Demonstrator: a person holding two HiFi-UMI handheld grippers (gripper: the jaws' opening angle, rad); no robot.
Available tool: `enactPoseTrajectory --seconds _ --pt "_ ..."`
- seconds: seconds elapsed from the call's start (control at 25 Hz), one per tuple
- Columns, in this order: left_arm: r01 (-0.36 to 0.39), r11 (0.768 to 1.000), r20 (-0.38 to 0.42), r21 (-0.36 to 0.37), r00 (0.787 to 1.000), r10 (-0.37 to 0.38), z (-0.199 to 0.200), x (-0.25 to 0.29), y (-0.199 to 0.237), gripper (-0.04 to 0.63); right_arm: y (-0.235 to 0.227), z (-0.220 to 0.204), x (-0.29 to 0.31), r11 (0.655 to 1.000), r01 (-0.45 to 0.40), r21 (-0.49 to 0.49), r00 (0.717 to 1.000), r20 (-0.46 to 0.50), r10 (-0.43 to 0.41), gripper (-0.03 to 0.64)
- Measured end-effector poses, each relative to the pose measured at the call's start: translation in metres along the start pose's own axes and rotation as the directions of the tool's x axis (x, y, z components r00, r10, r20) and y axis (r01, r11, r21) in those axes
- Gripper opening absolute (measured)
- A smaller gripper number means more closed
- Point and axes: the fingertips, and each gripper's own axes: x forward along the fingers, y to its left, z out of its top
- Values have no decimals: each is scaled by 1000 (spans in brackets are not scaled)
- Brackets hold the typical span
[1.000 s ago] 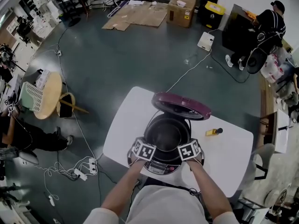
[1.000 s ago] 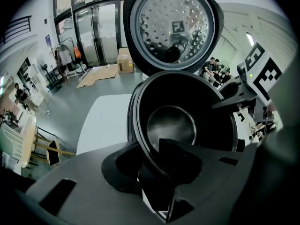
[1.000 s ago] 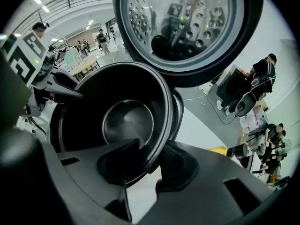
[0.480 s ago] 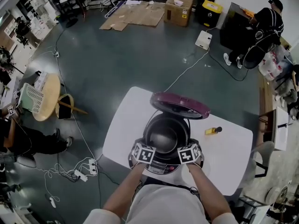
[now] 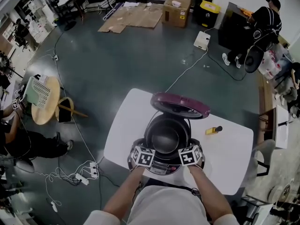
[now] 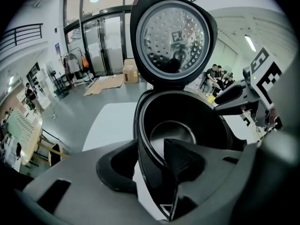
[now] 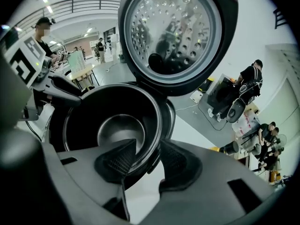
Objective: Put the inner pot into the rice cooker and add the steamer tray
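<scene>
Now L gripper (image 6: 150, 146), R gripper (image 7: 147, 146) jaws just opening, straddling inner pot (image 5: 166, 135) rim.

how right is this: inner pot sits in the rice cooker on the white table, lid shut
The lid is open, not shut: the head view shows it raised behind the inner pot, which sits in the rice cooker on the white table.

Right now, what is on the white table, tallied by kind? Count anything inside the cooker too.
Rice cooker: 1
Inner pot, seated inside the cooker: 1
Small yellow object: 1
Total: 3
</scene>
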Motion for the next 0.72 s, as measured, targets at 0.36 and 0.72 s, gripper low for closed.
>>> enactPoseTrajectory --seconds 0.36,0.72 --pt "93 994 121 55 988 -99 22 -31 -18 158 -4 11 -41 996 57 62 990 124 -65 153" --pt "195 970 199 148 954 -222 32 -52 -46 129 2 2 -87 980 60 188 963 246 -106 123"
